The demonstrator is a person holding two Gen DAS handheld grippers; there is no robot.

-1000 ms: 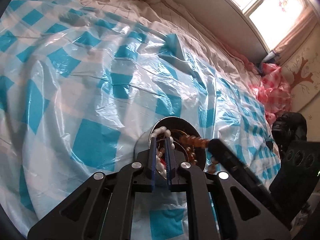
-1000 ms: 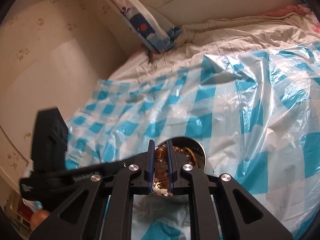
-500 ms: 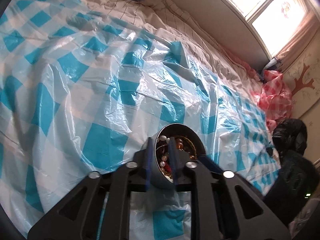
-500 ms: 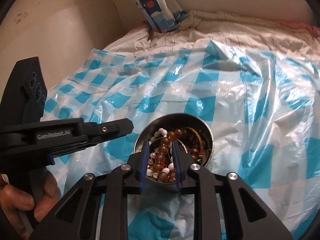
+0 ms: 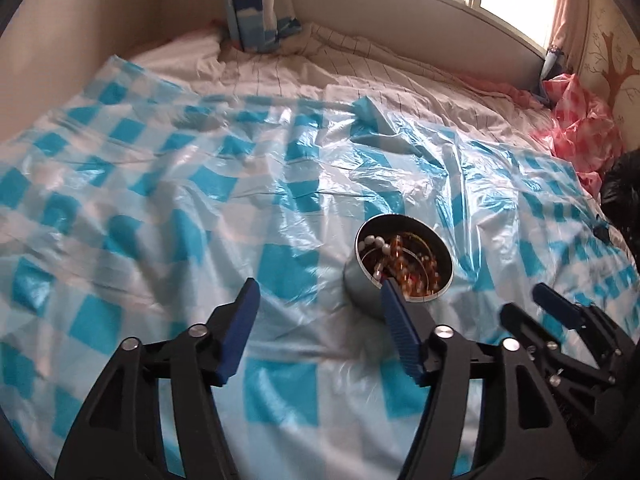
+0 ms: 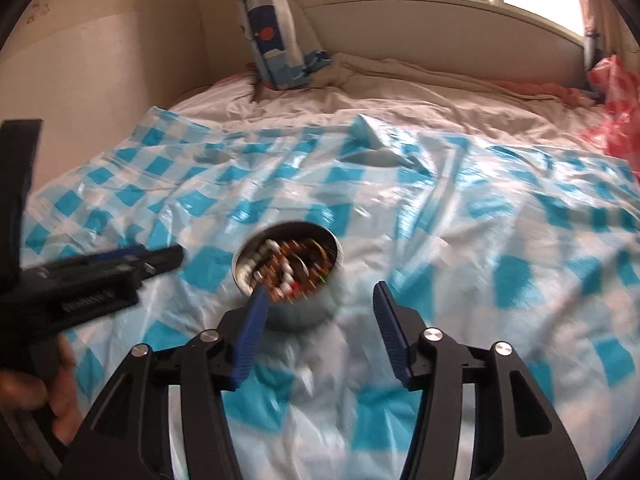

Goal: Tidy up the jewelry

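The metal tin [image 5: 400, 264], filled with bead strings [image 6: 294, 266], is seen right of centre in the left view, on the blue checked plastic sheet [image 5: 168, 200]. The left gripper [image 5: 320, 312] and right gripper [image 6: 318, 312] are opening; nothing is held between the jaws. Both should be lifted clear of the rim so the tin is not tipped. Both are angled downward, the left held beside the tin.
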